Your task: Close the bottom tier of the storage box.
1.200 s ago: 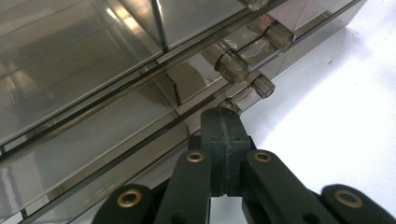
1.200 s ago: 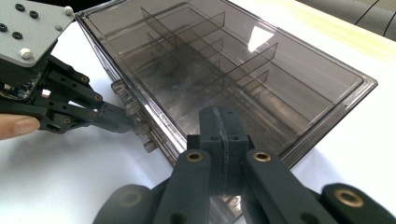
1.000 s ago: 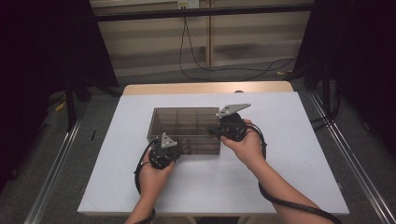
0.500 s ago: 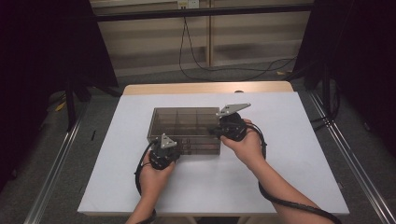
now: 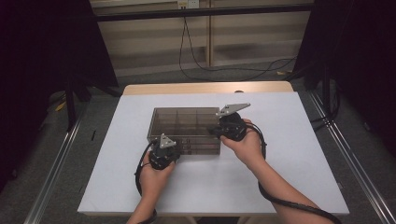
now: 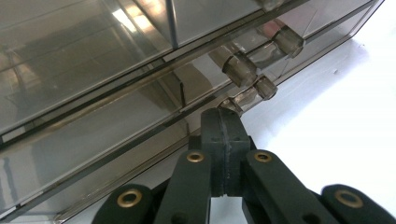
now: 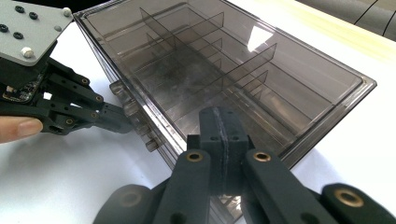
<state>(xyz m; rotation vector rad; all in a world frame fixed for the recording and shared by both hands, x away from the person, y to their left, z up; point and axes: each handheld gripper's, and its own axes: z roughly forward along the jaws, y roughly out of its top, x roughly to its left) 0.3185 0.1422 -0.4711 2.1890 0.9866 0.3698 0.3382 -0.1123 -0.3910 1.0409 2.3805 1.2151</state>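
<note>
left tool is clenched on a drawer knob of the smoky organizer box. right tool, clenched empty, rests on the box's top to steady it mid-table.

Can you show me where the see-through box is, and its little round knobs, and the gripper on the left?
see-through box (image 5: 180, 120), high view, on its smoky top.
little round knobs (image 6: 239, 69), left gripper view, on one knob's end.
left gripper (image 6: 225, 122), left gripper view, on its shut jaw tips.

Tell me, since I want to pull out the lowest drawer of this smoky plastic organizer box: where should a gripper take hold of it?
Grip the small clear knob that sticks out from the front of the drawer box, coming level from the near front side with one jaw on each side of it. The box's faces are flat and smooth, so the knob is likely the only part that offers a pinch.
</note>
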